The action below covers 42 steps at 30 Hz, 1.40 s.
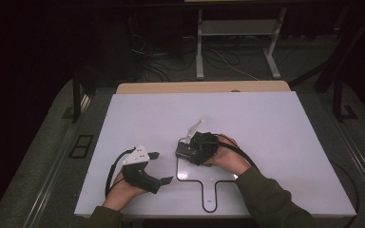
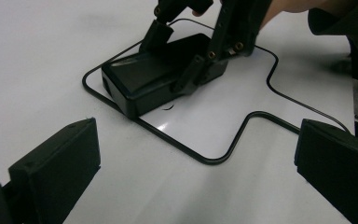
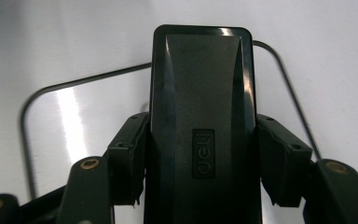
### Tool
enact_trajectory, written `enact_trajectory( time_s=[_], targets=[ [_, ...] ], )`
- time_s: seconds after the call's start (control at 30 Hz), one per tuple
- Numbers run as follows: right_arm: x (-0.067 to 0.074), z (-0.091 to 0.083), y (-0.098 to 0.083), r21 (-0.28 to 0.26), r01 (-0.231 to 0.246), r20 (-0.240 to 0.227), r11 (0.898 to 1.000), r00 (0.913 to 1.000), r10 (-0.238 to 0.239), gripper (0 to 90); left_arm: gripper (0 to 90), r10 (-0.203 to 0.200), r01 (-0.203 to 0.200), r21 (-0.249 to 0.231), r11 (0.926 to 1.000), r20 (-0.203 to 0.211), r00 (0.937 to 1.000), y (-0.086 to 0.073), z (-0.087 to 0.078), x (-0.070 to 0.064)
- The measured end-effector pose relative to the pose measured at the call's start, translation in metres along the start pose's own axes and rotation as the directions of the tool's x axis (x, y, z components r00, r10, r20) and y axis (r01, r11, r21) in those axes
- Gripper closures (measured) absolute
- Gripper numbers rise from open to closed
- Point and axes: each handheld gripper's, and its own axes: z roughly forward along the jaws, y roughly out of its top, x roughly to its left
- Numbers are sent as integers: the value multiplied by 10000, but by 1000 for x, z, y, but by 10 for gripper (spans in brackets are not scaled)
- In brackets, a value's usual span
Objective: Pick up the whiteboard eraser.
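Nearest us, the right gripper (image 3: 200, 186) has its jaws clamped on the black box (image 3: 200, 116); we keep it level on the outlined mat (image 1: 190, 173) near the counter's (image 1: 266, 123) front edge. The left gripper (image 1: 159, 167) waits open-jawed.

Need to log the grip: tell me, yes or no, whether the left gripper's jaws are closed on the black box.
No: the left gripper has its jaws spread with nothing between them, while the right gripper clamps the black box.

The black box (image 3: 200, 126) bears an embossed label reading "deli" on its top.
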Motion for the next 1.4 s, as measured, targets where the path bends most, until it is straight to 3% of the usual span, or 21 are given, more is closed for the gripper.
enact_trajectory(
  time_s=[0.13, 0.27, 0.57, 0.63, 0.87, 0.97, 1.03, 1.33, 1.4],
  targets=[
    [3, 1, 4, 78, -42, -188, 10000, 9998, 44, 387, 0, 7, -7, 0, 10000, -13, 10000, 0, 0, 0],
    [-6, 4, 9, 153, -85, 101, 9998, 9999, 83, 387, 0, -3, 3, 1, 10000, -12, 10000, 1, 1, -1],
    [-23, 12, 19, 277, -411, 259, 9988, 9988, 403, 387, 0, 8, -8, -29, 10000, 0, 10000, 0, 0, 0],
    [-20, 11, 19, 320, -268, 388, 9991, 9989, 255, 387, 0, 13, -13, -9, 10000, -2, 10000, 0, 0, 0],
    [9, 3, 12, 238, 310, -143, 9992, 9994, -307, 387, 0, -15, 15, -24, 10000, -27, 10000, 0, -1, 0],
    [16, 1, 10, 276, 439, -169, 9987, 9989, -435, 387, 0, 13, -13, 9, 10000, -8, 10000, 1, 0, -1],
    [13, 2, 12, 308, 355, -255, 9989, 9991, -348, 387, 0, 52, -52, 18, 10000, -19, 10000, 1, 0, -1],
    [-24, 12, 22, 497, -348, 207, 9982, 9992, 338, 387, 0, 20, -20, -11, 10000, 10, 10000, 0, 0, 0],
    [-23, 12, 23, 516, -455, 206, 9976, 9988, 445, 387, 0, 15, -15, -40, 10000, 8, 10000, 0, 0, 0]
  ],
)
